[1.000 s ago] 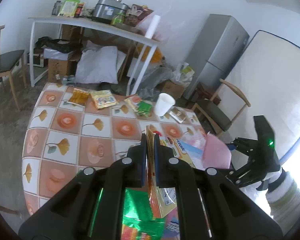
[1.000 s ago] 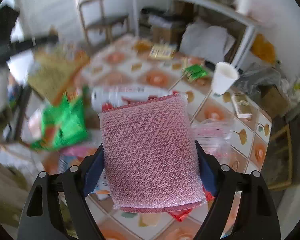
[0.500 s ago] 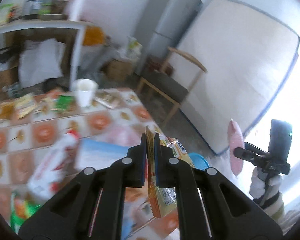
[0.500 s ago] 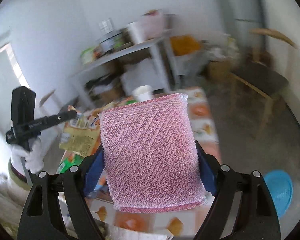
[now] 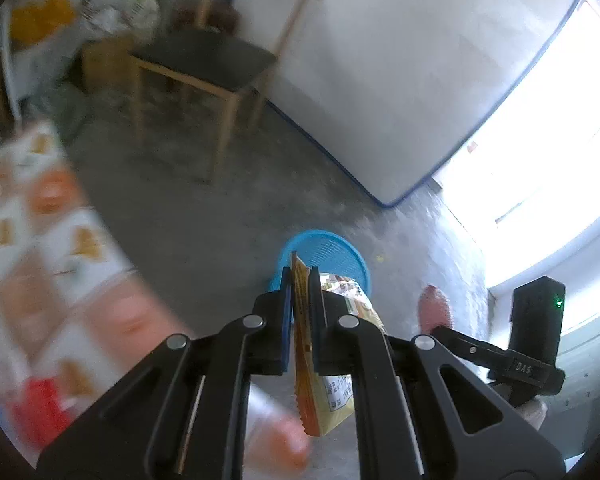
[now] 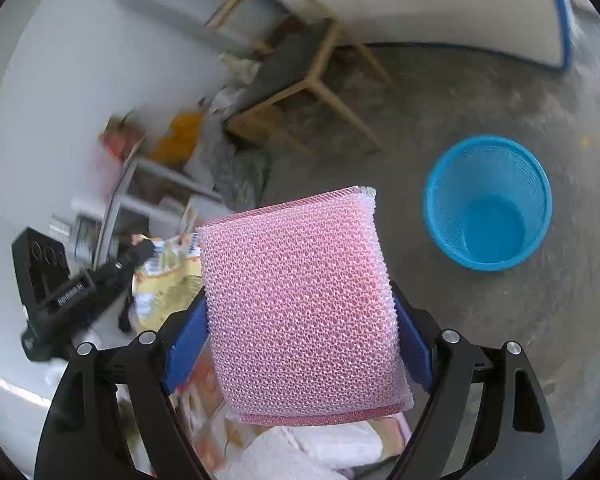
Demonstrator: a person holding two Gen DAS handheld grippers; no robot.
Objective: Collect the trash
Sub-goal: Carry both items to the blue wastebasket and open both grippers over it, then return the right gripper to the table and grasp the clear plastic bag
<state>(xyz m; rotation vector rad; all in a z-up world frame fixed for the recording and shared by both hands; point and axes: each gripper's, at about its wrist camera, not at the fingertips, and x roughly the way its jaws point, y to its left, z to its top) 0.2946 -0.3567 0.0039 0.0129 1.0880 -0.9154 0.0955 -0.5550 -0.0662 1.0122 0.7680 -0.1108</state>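
Note:
My left gripper [image 5: 300,280] is shut on a yellow-orange snack wrapper [image 5: 306,360], which hangs edge-on between the pads. Just beyond its fingertips a blue mesh waste basket [image 5: 332,250] stands on the floor. My right gripper [image 6: 300,320] is shut on a pink mesh sponge [image 6: 300,304], its blue pads pressing on both sides. In the right wrist view the same basket [image 6: 488,200] is to the right on the floor, and it looks empty. The left gripper with its wrapper [image 6: 168,280] shows at the left there. The sponge [image 5: 434,308] appears edge-on at the right of the left wrist view.
The table with the patterned cloth [image 5: 40,240] and a red package on it lies blurred at the left. A wooden chair [image 5: 204,60] stands on the grey concrete floor before a mattress [image 5: 380,60] leaning on the wall. Clutter and shelves [image 6: 160,184] are further back.
Both views have swung away from the table toward the floor and the blue basket. The right gripper has rolled. Each gripper still holds its item.

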